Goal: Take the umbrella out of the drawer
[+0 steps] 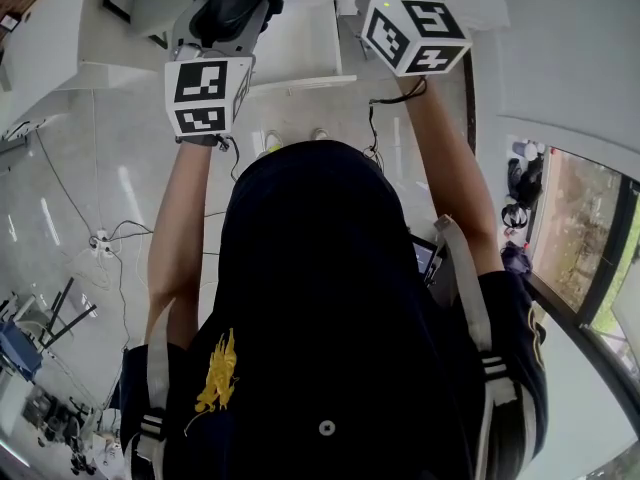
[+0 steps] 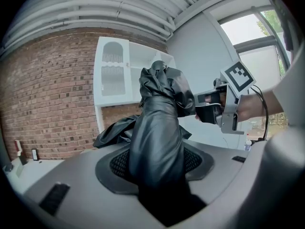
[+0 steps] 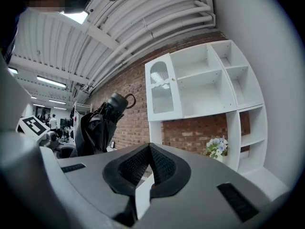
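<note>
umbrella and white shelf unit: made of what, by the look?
Umbrella: thin synthetic fabric, probably nylon or polyester, black with a slight sheen; it creases and bunches softly.
Shelf unit: painted or laminated board by the look, smooth matte white, flat square-edged panels; wood or MDF, cannot tell.

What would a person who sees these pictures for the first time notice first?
The black folded umbrella stands out, clamped in the left gripper and held up in front of a brick wall. Beside it the right gripper is raised too, its jaws together on nothing, facing a white shelf unit.
</note>
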Available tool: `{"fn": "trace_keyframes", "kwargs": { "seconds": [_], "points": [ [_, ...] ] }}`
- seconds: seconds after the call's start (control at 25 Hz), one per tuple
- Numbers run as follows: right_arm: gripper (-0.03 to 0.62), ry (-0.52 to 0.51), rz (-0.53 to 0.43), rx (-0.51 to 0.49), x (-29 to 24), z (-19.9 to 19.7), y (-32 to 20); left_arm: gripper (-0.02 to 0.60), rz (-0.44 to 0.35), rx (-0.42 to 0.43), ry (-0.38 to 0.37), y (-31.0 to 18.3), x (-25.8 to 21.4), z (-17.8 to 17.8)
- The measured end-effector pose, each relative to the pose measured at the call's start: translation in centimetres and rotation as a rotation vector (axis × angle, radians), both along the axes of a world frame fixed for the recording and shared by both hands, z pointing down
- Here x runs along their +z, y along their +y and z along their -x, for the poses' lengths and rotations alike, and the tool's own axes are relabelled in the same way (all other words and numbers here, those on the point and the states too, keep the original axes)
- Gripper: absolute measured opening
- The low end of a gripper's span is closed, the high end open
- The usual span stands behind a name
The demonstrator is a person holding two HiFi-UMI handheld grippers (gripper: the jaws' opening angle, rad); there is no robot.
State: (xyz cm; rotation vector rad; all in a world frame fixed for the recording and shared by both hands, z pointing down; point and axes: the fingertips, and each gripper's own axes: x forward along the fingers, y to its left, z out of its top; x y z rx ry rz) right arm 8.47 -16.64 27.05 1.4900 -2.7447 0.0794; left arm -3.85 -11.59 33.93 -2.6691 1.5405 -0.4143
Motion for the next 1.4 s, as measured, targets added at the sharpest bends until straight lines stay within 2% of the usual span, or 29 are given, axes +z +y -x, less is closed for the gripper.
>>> {"fn": "trace_keyframes", "kwargs": {
  "seconds": [0.44, 0.6, 0.84, 1.4],
  "points": [
    [0.023, 0.008, -0.007, 0.002, -0.4, -0.6, 0.9, 0.245, -0.028, -0.07, 0.038, 0.7, -1.4, 1.6],
    [0.023, 0.009, -0.016, 0.004, -0.7, -1.1, 1.4, 0.245, -0.034, -0.072, 0.039, 1.0, -1.7, 1.1],
    [0.023, 0.014, -0.023, 0.011, -0.9, 0.3, 0.6, 0.245, -0.044, -0.071, 0.05, 0.5, -2.2, 2.4],
    [0.023, 0.018, -0.055, 0.024, -2.3, -0.1, 0.9, 0.247, -0.06, -0.089, 0.066, 0.6, -3.1, 3.2]
  ]
}}
